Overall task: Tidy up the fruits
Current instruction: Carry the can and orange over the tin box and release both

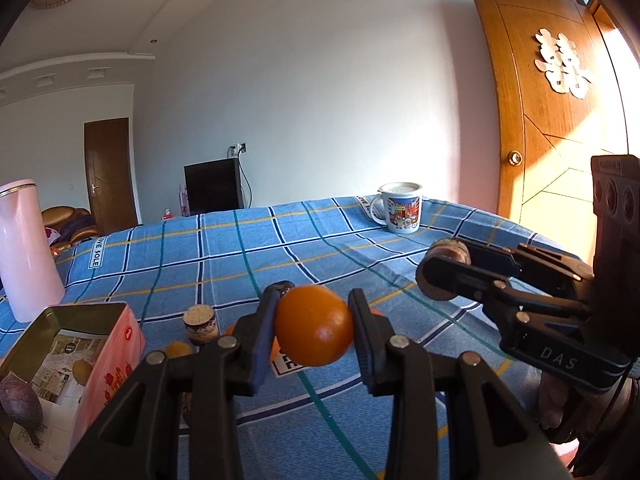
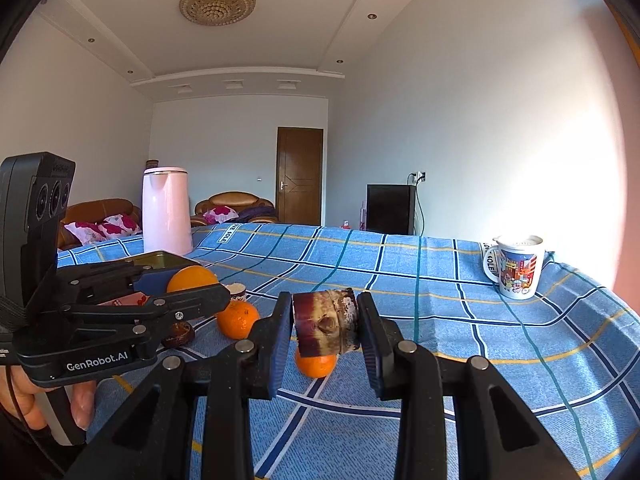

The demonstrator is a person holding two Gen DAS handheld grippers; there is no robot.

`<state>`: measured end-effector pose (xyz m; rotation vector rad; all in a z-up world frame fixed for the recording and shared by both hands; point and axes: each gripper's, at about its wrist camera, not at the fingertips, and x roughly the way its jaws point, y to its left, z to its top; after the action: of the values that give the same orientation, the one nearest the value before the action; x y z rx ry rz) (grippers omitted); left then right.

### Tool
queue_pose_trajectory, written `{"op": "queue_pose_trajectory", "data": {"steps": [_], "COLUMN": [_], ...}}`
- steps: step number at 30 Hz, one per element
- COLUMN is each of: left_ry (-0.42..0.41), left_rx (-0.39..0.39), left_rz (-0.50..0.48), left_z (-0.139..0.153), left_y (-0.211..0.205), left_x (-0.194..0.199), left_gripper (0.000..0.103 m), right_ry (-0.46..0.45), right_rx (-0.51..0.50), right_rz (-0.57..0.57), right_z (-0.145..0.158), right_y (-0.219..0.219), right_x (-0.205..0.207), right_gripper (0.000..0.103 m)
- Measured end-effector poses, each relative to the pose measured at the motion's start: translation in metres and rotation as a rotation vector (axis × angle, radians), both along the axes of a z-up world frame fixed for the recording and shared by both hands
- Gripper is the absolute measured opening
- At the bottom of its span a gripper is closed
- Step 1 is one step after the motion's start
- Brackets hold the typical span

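My left gripper [image 1: 314,320] is shut on an orange [image 1: 314,325] and holds it above the blue checked tablecloth [image 1: 240,248]. My right gripper [image 2: 325,322] is shut on a short dark sugarcane piece [image 2: 325,322], also held above the cloth; it shows at the right of the left wrist view [image 1: 442,276]. An open pink tin box [image 1: 72,364] stands at the lower left with a purple fruit [image 1: 20,400] inside. Two oranges [image 2: 238,319] [image 2: 316,365] and another cane piece [image 1: 200,325] lie on the cloth.
A pink kettle [image 1: 26,248] stands at the far left behind the tin. A printed mug [image 1: 400,207] stands at the far right edge of the table. A wooden door [image 1: 552,100] is behind it. A dark fruit [image 2: 179,334] lies under the left gripper.
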<state>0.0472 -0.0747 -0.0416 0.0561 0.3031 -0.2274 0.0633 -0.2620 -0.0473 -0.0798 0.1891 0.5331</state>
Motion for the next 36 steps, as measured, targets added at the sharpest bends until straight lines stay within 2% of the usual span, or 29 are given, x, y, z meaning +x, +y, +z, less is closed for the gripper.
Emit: {"op": "queue_pose_trajectory", "data": {"steps": [7,17,28,36], "left_ry": [0.0,0.001,0.081,0.122], "left_rx": [-0.049,-0.108,-0.176,-0.202], "left_rz": [0.057,0.211,0.349,0.401], "left_z": [0.009,0.02,0.005,-0.001], "left_y": [0.029,0.096,0.164,0.192], "left_x": [-0.005,-0.009,0.001,0.0], "left_gripper": [0.037,0.037,0.037,0.037], "right_ry": [0.024,0.067,0.163,0.198], "right_rx": [-0.004,-0.034,-0.113,-0.191], "right_rz": [0.058,0.217,0.328,0.379], "right_z": [0.016,0.044,0.033,0.02], "right_y": [0.021,0.095,0.182,0.234], "right_x": [0.004,0.017,0.042,0.051], "right_gripper": [0.034,0.034,0.034,0.034]}}
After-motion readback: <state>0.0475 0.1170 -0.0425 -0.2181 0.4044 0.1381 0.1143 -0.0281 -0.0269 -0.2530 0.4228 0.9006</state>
